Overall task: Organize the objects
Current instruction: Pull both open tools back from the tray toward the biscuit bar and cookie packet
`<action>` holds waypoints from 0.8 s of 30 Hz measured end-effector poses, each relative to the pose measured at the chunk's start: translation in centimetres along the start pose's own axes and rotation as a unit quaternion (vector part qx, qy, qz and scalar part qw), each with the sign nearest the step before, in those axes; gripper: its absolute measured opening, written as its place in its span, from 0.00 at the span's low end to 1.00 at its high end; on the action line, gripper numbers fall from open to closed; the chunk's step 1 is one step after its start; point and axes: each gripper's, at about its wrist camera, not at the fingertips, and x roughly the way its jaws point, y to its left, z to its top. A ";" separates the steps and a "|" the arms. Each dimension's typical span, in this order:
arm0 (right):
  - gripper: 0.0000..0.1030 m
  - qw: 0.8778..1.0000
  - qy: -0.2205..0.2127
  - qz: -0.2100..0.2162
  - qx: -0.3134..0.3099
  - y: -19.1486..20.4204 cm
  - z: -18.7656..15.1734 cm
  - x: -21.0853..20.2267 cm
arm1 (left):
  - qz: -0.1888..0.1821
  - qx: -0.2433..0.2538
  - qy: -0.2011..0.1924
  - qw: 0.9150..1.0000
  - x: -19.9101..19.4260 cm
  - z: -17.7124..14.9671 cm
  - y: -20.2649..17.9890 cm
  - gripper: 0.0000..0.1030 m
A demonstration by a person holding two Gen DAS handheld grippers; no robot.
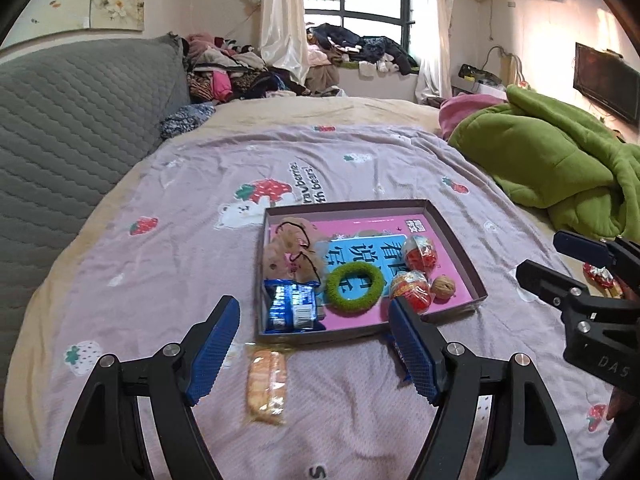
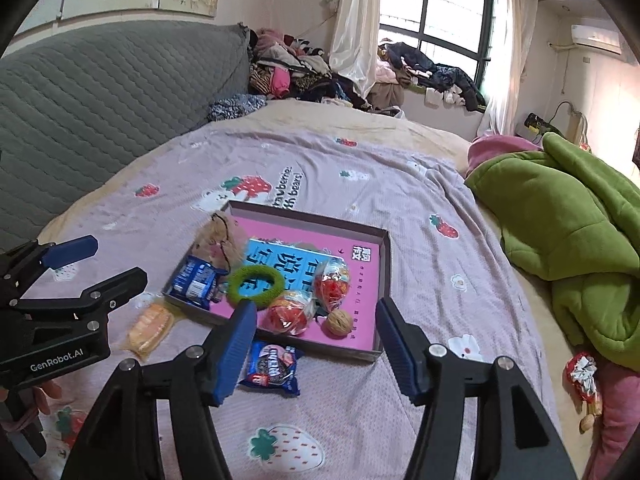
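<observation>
A shallow box (image 1: 460, 240) with a pink bottom lies on the bed. It holds a plush bear (image 1: 290, 252), a blue cookie pack (image 1: 290, 306), a green ring (image 1: 354, 286), two red wrapped snacks (image 1: 420, 254) and a walnut (image 1: 443, 287). A yellow wafer pack (image 1: 267, 386) lies on the sheet before the box, between my open left gripper's (image 1: 316, 348) fingers. In the right wrist view, my open right gripper (image 2: 316, 346) hovers over the box's (image 2: 382, 276) near edge. A second blue cookie pack (image 2: 272, 368) lies beside its left finger.
A green blanket (image 2: 568, 220) is heaped at the right of the bed. A red wrapped snack (image 2: 582, 376) and a nut (image 2: 587, 423) lie at the right edge. A grey headboard (image 1: 72, 120) stands left. Clothes (image 1: 240, 68) are piled by the window.
</observation>
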 end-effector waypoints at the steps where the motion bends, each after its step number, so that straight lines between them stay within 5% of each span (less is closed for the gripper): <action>1: 0.60 1.000 -0.003 0.000 0.000 0.1 0.0 -0.4 | 0.002 0.000 -0.002 1.000 -0.6 -0.1 0.2 0.75; 12: 0.64 1.000 -0.012 -0.001 0.006 1.6 -1.8 -3.6 | 0.007 0.000 -0.007 1.000 -4.8 -2.1 1.5 0.76; 24: 0.65 1.000 0.000 0.000 0.004 3.1 -5.0 -4.4 | 0.006 -0.009 0.013 1.000 -5.0 -6.3 2.1 0.76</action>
